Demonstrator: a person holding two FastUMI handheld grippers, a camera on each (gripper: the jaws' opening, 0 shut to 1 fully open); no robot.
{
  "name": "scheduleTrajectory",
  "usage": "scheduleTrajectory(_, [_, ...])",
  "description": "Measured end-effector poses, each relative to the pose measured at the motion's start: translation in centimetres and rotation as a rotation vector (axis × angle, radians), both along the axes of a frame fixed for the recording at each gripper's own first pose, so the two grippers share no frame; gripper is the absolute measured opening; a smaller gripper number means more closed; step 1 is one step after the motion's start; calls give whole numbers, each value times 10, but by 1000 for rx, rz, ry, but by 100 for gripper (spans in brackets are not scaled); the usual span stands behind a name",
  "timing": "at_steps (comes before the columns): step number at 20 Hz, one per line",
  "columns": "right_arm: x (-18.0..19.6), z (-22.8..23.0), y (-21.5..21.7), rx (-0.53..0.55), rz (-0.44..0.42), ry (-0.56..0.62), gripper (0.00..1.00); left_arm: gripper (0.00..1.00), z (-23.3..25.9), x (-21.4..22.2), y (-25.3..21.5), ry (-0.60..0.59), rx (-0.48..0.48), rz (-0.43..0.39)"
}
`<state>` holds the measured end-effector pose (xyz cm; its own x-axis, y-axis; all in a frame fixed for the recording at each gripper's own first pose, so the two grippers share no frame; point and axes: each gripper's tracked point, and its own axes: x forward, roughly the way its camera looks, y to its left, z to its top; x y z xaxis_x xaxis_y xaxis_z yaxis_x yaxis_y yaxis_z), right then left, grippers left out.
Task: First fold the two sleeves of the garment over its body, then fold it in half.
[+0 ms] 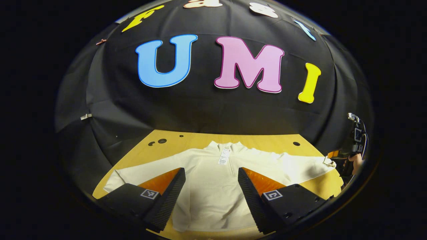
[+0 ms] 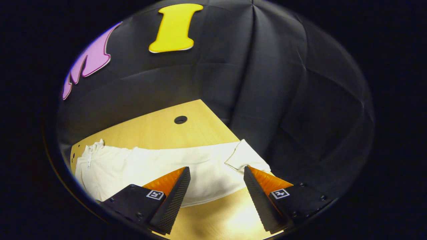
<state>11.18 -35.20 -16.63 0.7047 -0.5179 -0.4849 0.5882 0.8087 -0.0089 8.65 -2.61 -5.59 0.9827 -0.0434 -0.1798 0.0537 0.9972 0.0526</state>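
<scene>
— Two sleeves spread wide, that is what we see first: the white garment (image 1: 213, 186) lies flat on the wooden table (image 1: 186, 140), front up, both arms stretched out sideways.

— Which way do we say it points?

— Collar (image 1: 224, 146) toward the booth's black wall, hem toward us in the left gripper view. Its long axis, cuff to cuff, runs across that view; the body runs away from us, with a paper tag (image 1: 224, 157) hanging just below the collar.

— And our left gripper (image 1: 211, 186)?

— Its fingers stand wide apart over the garment's body, gripping nothing. We cannot tell whether it touches the cloth.

— What does the right gripper view give us that the left one lacks?

— A close look at the right sleeve (image 2: 186, 163): it reaches to the table's far right corner, and the cuff (image 2: 245, 156) is turned back on itself near the edge. The collar shows far off at the left there. The right gripper (image 2: 217, 188) is spread wide too, empty, the cuff just beyond one finger (image 2: 258, 196).

— And the left gripper view alone?

— We get the whole garment, the left sleeve (image 1: 143, 170) out to its end, and, far at the right edge, the other gripper held in a hand (image 1: 356, 161) beside the right cuff.
</scene>
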Motion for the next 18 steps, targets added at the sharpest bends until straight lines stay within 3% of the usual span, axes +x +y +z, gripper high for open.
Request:
scheduleTrajectory(9, [-4, -53, -81, 51, -125, 111, 98, 97, -12, 14, -18, 36, 35, -14])
scheduleTrajectory(12, [-1, -73, -84, 109, -126, 147, 98, 98, -16, 18, -23, 49, 52, -22])
scheduleTrajectory(18, [2, -73, -82, 82, -85, 160, 98, 98, -13, 17, -32, 44, 83, -49])
